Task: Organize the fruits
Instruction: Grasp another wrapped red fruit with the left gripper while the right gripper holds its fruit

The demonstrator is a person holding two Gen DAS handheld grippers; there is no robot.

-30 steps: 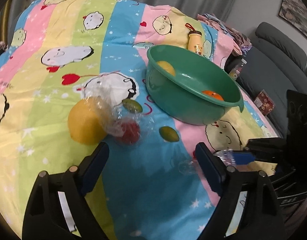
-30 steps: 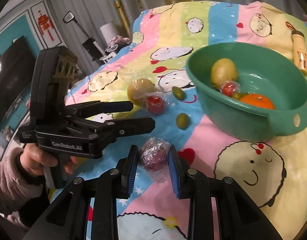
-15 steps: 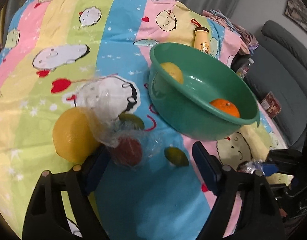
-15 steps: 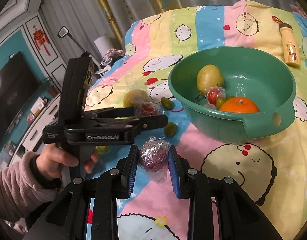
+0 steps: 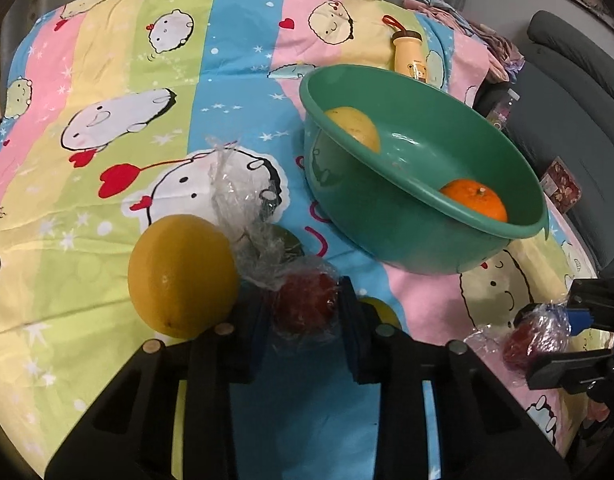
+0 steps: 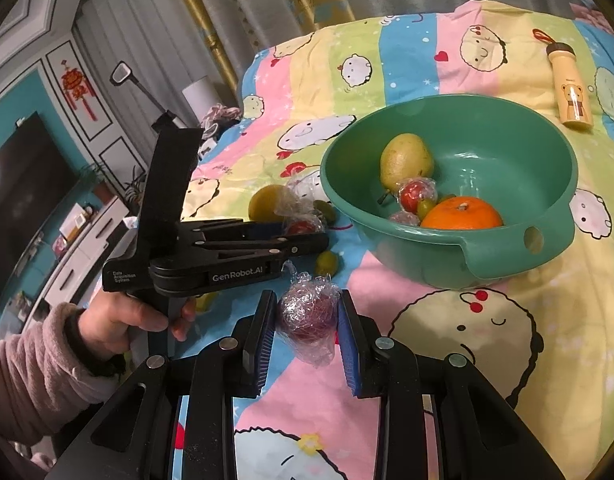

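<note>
— Striped pastel cartoon-print bedsheet (image 5: 155,80) covers the whole surface, with grey curtains behind it and a dark grey sofa (image 5: 563,92) off to one side. What sits on it?

— Biggest is a round green plastic basin (image 6: 507,256). Inside it lie a yellow-green pear (image 6: 405,160), an orange (image 6: 461,214), a plastic-wrapped red fruit (image 6: 415,194) and a small green fruit (image 6: 427,206) between them.

— And outside the basin?

— A large yellow citrus fruit (image 5: 183,276) rests on the sheet near the basin, with two small green olive-like fruits close by: one (image 6: 326,262) in the open, one (image 6: 325,210) partly hidden behind crinkled film. A cream cartoon-bear bottle (image 6: 571,88) lies on its side beyond the basin.

— The left hand-held gripper (image 5: 305,310)?

— Its fingers are clamped on a film-wrapped red fruit (image 5: 303,306) just beside the yellow citrus, the loose wrap sticking up above it. Whether that fruit is off the sheet I cannot tell.

— The right hand-held gripper (image 6: 307,320)?

— Its blue-padded fingers (image 6: 349,344) pinch a film-wrapped dark red fruit (image 6: 307,312), held in front of the basin, over a pink stripe. The person's left hand (image 6: 123,320), in a pink fleece sleeve, grips the other tool's handle.
</note>
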